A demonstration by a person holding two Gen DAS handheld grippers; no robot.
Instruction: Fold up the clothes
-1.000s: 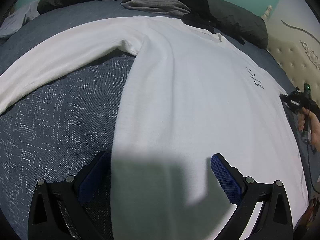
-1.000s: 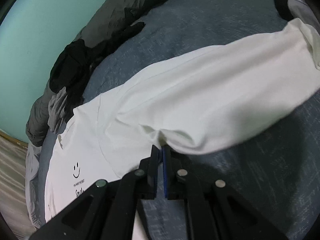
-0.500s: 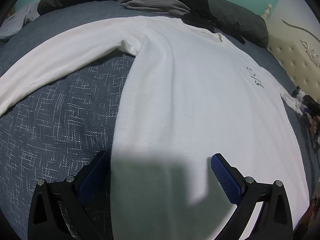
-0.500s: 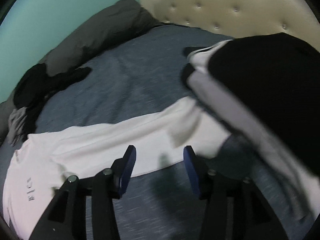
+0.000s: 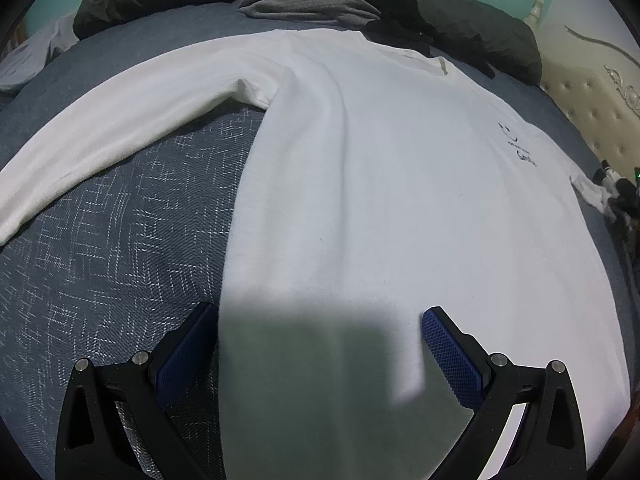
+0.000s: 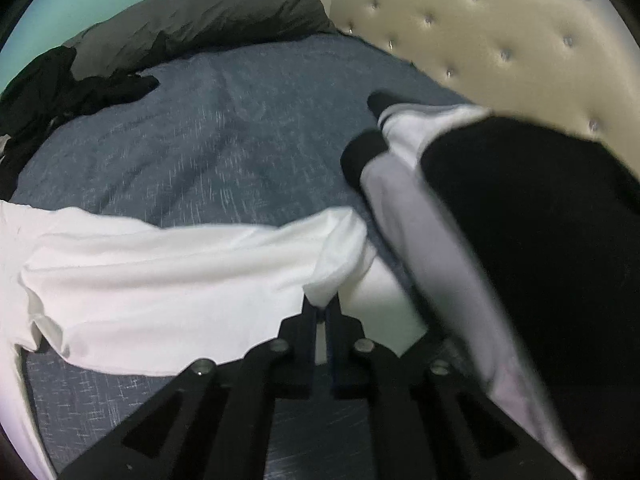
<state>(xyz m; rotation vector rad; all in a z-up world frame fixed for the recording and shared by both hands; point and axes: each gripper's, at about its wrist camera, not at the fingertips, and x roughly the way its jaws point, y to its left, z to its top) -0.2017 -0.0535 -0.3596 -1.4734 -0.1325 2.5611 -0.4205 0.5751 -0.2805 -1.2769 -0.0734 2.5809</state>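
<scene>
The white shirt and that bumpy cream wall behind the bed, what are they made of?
The shirt looks like soft cotton knit, matte: it drapes and creases with no shine. The headboard looks like padded leather or faux leather, I can't tell which; it has a slight sheen and dimples around small shiny studs.

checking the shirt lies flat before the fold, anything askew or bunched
Mostly flat. The shirt lies spread on the bed, one sleeve straight. The odd spot is the other sleeve's cuff: it is bunched and pinched in the shut right gripper, beside a black-and-white garment. The left gripper is open.
</scene>
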